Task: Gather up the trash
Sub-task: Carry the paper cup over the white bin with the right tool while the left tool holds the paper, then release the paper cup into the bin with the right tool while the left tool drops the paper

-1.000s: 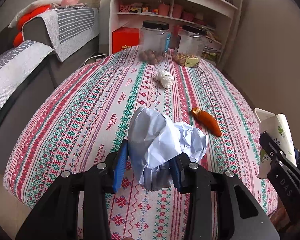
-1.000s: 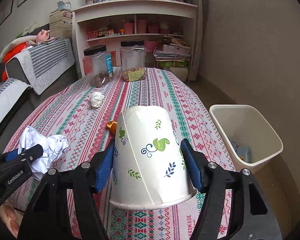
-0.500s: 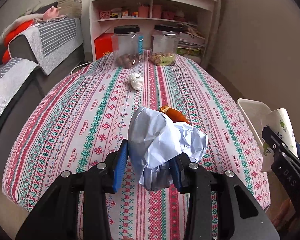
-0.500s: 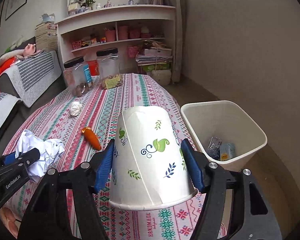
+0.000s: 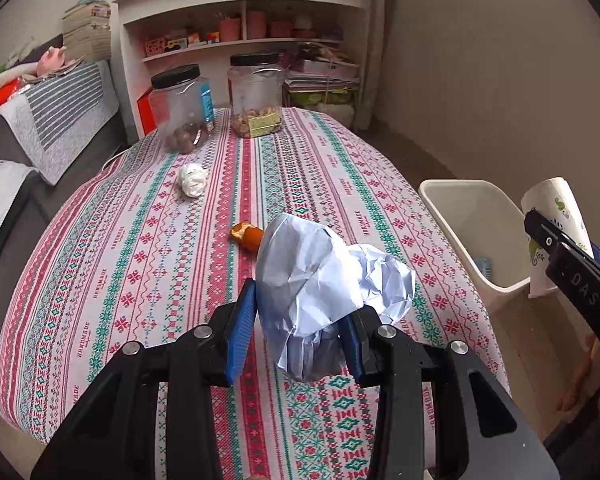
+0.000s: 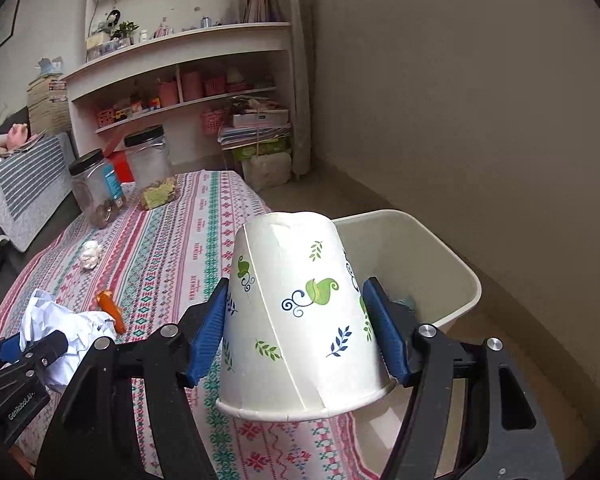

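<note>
My left gripper (image 5: 296, 332) is shut on a crumpled white paper ball (image 5: 324, 280), held above the patterned tablecloth (image 5: 140, 264). In the right wrist view my right gripper (image 6: 300, 336) is shut on an upside-down white paper cup (image 6: 300, 320) printed with green and blue leaves. That cup hangs beside the table's right edge, in front of the cream waste bin (image 6: 428, 256), which holds a few bits of rubbish. An orange wrapper (image 5: 246, 236) and a small white paper wad (image 5: 193, 179) lie on the table. The paper ball (image 6: 64, 332) also shows at the right wrist view's lower left.
Two clear jars with black lids (image 5: 180, 112) (image 5: 256, 98) stand at the table's far end. Behind them is a white shelf unit (image 5: 244, 8). A grey sofa with striped throws (image 5: 60, 108) runs along the left. The bin (image 5: 476, 232) stands on the floor right of the table, near the wall.
Both grippers have swung to the right with their loads. The bin has come closer and more central in the right wrist view and has entered the left wrist view.
</note>
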### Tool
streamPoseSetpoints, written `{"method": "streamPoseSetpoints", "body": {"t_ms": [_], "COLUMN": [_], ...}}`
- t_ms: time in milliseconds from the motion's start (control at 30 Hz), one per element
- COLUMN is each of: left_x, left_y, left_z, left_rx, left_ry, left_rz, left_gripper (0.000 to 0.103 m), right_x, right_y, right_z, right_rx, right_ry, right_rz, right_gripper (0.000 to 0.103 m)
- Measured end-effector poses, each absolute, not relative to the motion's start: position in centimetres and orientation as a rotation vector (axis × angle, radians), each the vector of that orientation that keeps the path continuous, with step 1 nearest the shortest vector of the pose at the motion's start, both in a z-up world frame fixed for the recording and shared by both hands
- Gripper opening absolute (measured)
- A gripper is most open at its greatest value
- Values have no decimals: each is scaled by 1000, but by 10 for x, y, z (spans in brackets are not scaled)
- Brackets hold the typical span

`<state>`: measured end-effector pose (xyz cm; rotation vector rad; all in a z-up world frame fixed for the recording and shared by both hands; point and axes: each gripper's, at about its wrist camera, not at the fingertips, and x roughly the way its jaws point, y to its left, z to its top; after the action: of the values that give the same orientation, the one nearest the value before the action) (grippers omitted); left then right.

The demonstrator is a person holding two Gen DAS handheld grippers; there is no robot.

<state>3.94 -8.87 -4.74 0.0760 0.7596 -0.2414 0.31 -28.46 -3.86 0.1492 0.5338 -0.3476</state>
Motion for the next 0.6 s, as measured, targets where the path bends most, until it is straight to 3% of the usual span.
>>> {"method": "streamPoseSetpoints", "body": {"t_ms": [600], "left_x": [47], "left_y": [-175], "left_z": [-35], "left_rx": [149], "left_ry": [722], "left_rz": [-383], "left_gripper": [39], "right_x": [40], "right_y": [-392], "right_z": [-33], "right_rx": [165], "right_ry": [526], "right_rz": [-532], "right_gripper": [66]}}
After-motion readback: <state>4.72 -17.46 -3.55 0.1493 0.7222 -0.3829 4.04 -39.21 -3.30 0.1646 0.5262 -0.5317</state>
